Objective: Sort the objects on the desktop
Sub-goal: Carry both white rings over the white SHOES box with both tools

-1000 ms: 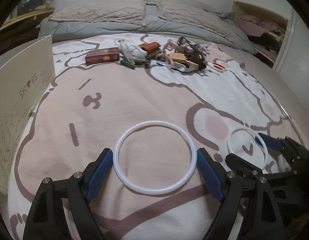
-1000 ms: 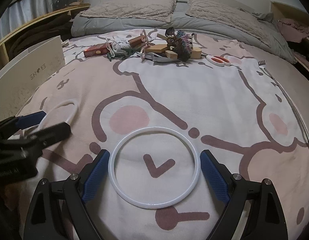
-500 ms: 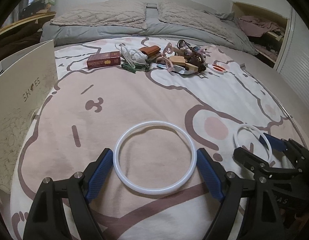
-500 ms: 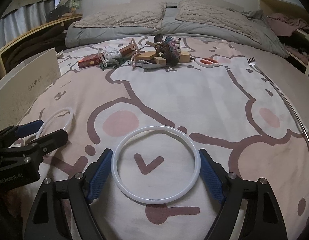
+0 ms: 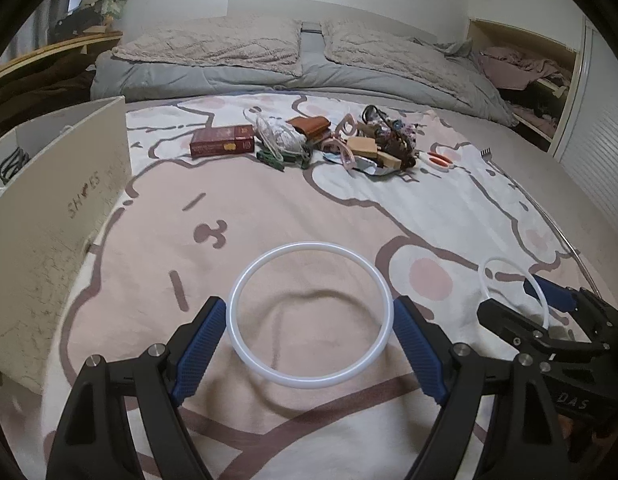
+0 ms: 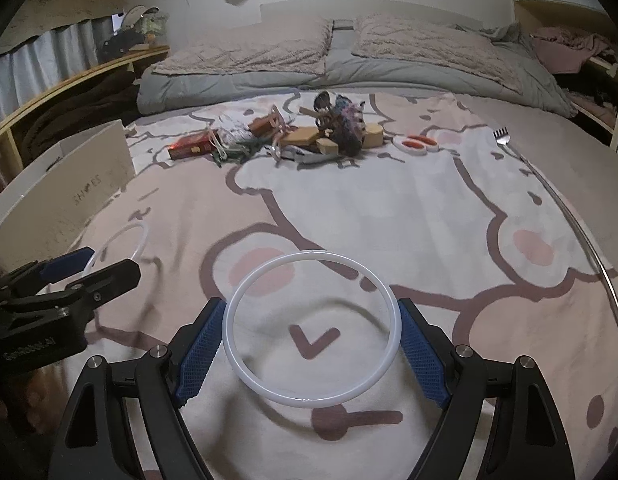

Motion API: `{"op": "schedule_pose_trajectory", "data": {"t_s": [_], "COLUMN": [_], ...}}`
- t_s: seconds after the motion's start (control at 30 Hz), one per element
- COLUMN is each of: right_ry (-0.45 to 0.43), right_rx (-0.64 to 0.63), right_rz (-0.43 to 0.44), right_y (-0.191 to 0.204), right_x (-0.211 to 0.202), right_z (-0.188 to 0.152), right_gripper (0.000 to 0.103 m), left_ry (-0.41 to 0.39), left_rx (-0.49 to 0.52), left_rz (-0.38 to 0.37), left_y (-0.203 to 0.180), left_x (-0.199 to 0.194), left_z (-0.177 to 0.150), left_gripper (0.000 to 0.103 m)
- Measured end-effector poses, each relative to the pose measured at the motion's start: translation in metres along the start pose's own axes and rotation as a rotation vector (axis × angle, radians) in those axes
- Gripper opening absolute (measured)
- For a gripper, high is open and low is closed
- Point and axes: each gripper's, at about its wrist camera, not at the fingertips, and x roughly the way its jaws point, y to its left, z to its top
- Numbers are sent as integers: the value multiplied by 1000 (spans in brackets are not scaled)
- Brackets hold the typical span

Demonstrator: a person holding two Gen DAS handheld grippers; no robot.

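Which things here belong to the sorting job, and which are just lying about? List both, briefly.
Job:
left ring in the left tongs
right ring in the right tongs
red box
scissors
jumbled pile
shoe box

Lying about:
pillows
grey duvet
side shelf

The big cream box (image 5: 49, 216) at the left side of the bed has the word "SHOES" on its side, with a small heart in place of the O. The same word shows on the box in the right wrist view. The left gripper (image 6: 69, 276) has the name "GenRobot.AI" in pale letters on its black body. The right gripper (image 5: 549, 312) shows the letters "DAS" on its body. The red box (image 5: 222, 141) has gold print too small to read.
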Motion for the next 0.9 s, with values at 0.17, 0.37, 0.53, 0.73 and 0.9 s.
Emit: {"op": "schedule_pose_trajectory", "data": {"t_s": [0.17, 0.37, 0.53, 0.73, 0.9], "right_ry": [-19, -58, -91, -115, -143], "right_rx": [3, -23, -30, -39, -63], "right_rz": [13, 4, 31, 79, 104], "right_y": [6, 19, 31, 48, 68], "right_x": [-12, -29, -41, -48, -54], "right_z": [11, 30, 48, 72, 95], "right_gripper": [84, 84, 84, 84, 84], "left_ry": [-35, -76, -133, -208, -261], "left_rx": [2, 1, -4, -10, -9], "left_rz": [17, 37, 45, 73, 101], "left_y": [3, 10, 23, 43, 56], "left_x": [-15, -34, -55, -80, -97], "left_z": [8, 26, 48, 75, 93], "left_gripper": [85, 85, 85, 85, 85]}}
